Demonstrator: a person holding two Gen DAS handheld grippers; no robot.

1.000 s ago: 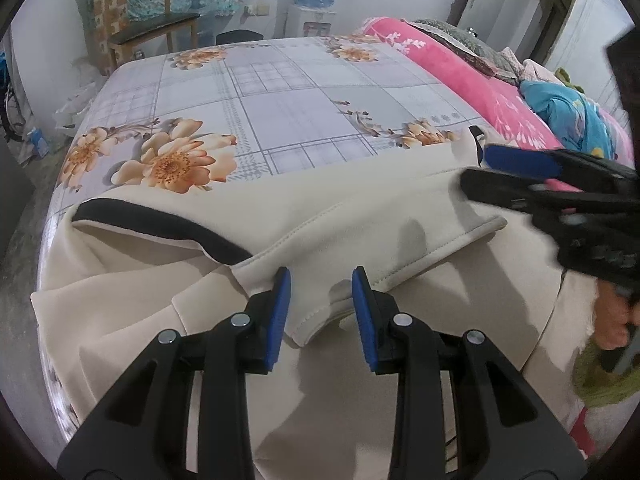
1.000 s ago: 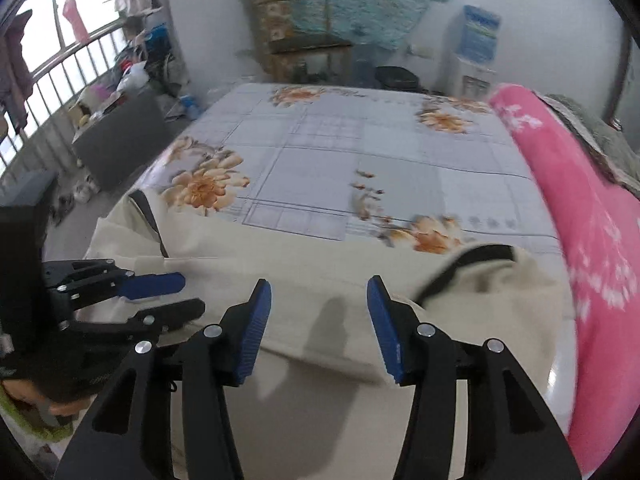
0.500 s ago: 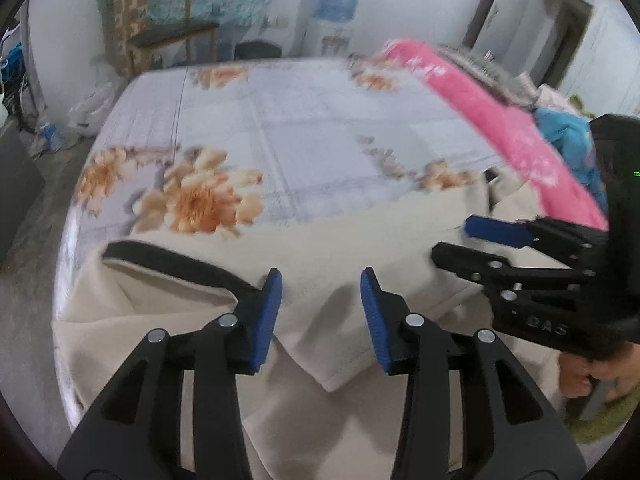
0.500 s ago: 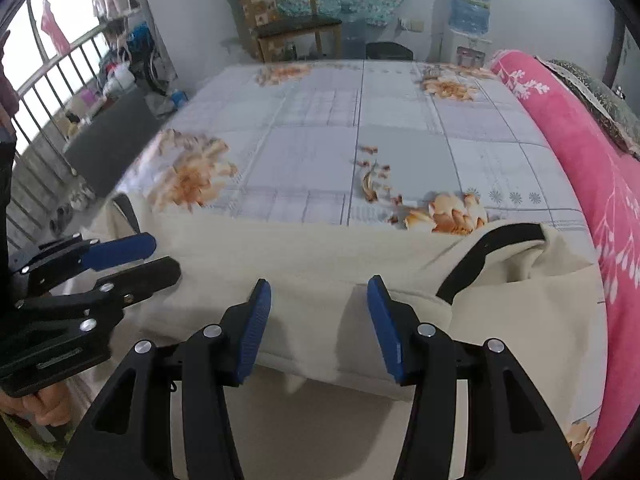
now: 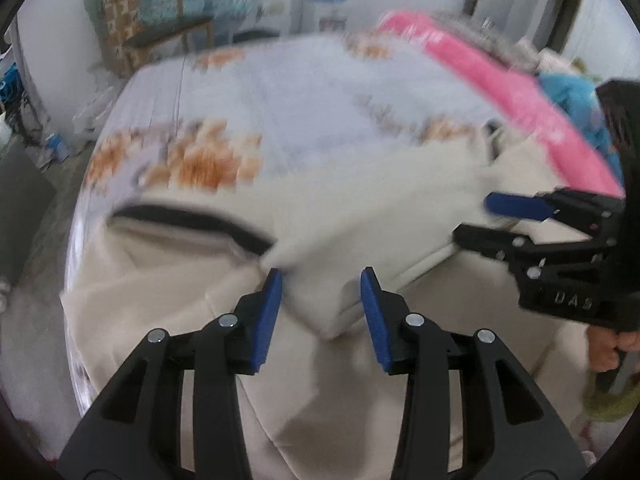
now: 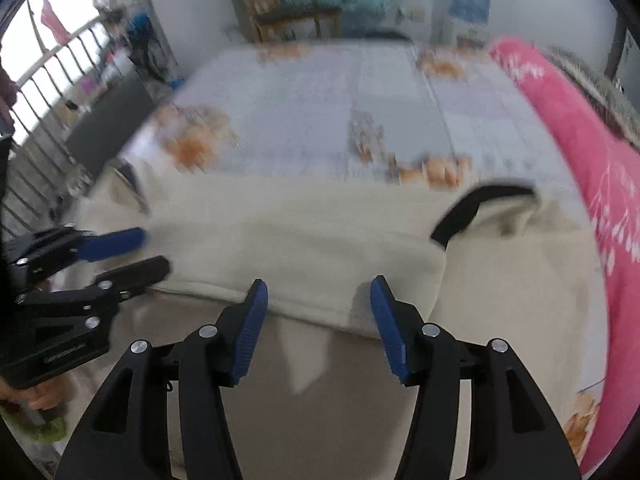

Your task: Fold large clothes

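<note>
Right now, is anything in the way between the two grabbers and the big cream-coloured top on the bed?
Nothing visible is. The left gripper and the right gripper both hang open right over the folded edge of the cream garment, with only air between. The left gripper's jaws have just been opening, and cloth sits below them, not pinched.

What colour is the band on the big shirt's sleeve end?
Black, on the cream shirt; the cuff band shows best in the right wrist view.

The garment (image 6: 320,248) is cream with black trim bands (image 6: 472,210). The bed sheet (image 6: 320,104) is pale lavender-grey, checked with fine grid lines and printed with orange flowers. The blanket (image 6: 580,152) at right is bright pink with a white sprig pattern. Each hand-held gripper (image 6: 316,320) is black with blue pads (image 6: 250,336).
</note>
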